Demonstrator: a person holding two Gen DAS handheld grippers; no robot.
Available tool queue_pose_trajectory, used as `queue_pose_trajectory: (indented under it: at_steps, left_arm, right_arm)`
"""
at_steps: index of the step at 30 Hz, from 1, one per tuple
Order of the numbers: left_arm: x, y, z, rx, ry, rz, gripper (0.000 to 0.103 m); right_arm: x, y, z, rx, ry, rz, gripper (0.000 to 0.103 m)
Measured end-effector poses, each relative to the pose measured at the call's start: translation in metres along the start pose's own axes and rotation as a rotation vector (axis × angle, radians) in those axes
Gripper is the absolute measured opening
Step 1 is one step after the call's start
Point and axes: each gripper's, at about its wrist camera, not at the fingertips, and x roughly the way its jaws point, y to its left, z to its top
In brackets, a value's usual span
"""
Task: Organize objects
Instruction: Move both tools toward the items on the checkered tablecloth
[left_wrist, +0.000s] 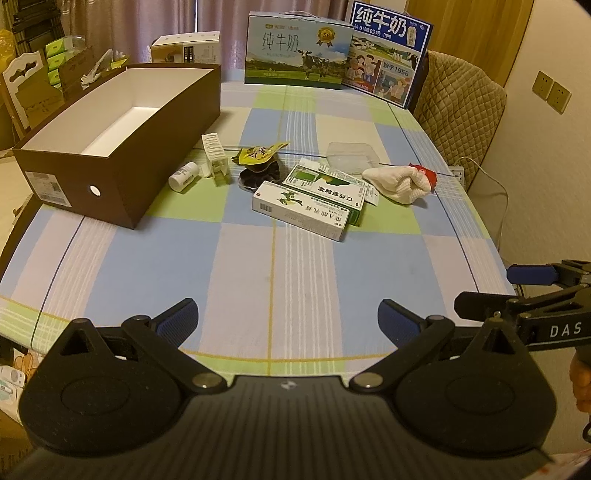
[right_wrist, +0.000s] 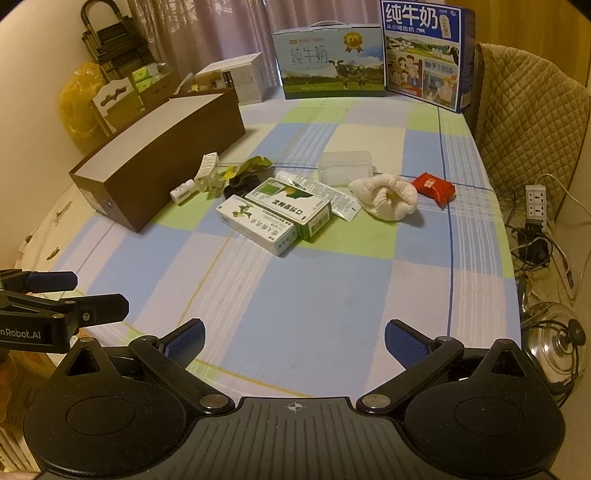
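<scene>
An empty brown box (left_wrist: 122, 147) (right_wrist: 155, 155) with a white inside stands at the table's left. Beside it lie a small white bottle (left_wrist: 183, 177) (right_wrist: 182, 191), a white plastic clip (left_wrist: 215, 158), a yellow-green snack packet (left_wrist: 258, 153), two green-and-white medicine boxes (left_wrist: 306, 206) (right_wrist: 273, 218), a clear plastic case (left_wrist: 352, 157) (right_wrist: 345, 166), a white cloth (left_wrist: 399, 182) (right_wrist: 386, 195) and a red packet (right_wrist: 433, 188). My left gripper (left_wrist: 288, 321) and right gripper (right_wrist: 293, 339) both hover open over the near table edge, holding nothing.
Two milk cartons (left_wrist: 297, 50) (left_wrist: 388, 51) and a white carton (left_wrist: 186, 48) stand at the table's far edge. A quilted chair (right_wrist: 532, 110) is at the right, with a power strip (right_wrist: 535, 201), cables and a steel pot lid (right_wrist: 554, 354) below.
</scene>
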Motion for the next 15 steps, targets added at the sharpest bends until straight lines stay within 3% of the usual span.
queue_pose_trajectory:
  at_steps: [15]
  left_arm:
    - [0.048,0.000,0.020,0.040,0.052,-0.009,0.102]
  right_arm:
    - [0.033,-0.033,0.020,0.069,0.015,-0.030,0.101]
